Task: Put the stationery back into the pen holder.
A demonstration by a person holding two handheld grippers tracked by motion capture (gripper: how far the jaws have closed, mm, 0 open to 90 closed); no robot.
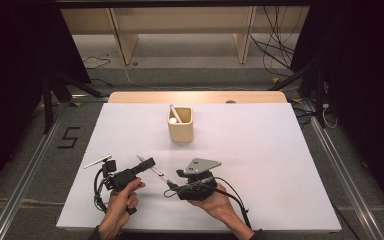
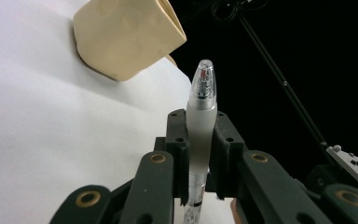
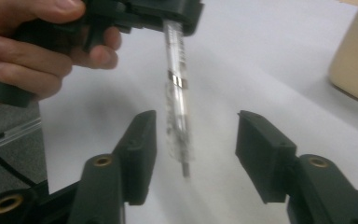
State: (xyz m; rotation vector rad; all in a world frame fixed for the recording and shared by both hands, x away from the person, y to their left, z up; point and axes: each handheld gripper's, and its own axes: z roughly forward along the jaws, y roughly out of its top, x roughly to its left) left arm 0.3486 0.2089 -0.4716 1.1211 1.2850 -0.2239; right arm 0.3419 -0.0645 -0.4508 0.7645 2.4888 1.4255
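My left gripper point(image 1: 147, 164) point(image 2: 200, 123) is shut on a clear pen point(image 1: 154, 172) point(image 2: 201, 107), gripping its frosted barrel near the cap end. The pen slants down from those jaws toward my right gripper point(image 1: 172, 185) point(image 3: 196, 140). The right jaws stand open on either side of the pen's point(image 3: 177, 93) thin tip, and neither pad touches it. In the right gripper view, the left gripper point(image 3: 182, 14) and the hand point(image 3: 37, 51) holding it sit at the top left. Both grippers hover over the near part of the white table point(image 1: 260, 165).
A beige square cup point(image 1: 181, 125) point(image 2: 126, 37) point(image 3: 356, 60) stands mid-table toward the back, with a white pen point(image 1: 174, 114) leaning inside. Another pen point(image 1: 97, 161) lies at the table's left edge. Cables trail from both grippers toward the near edge.
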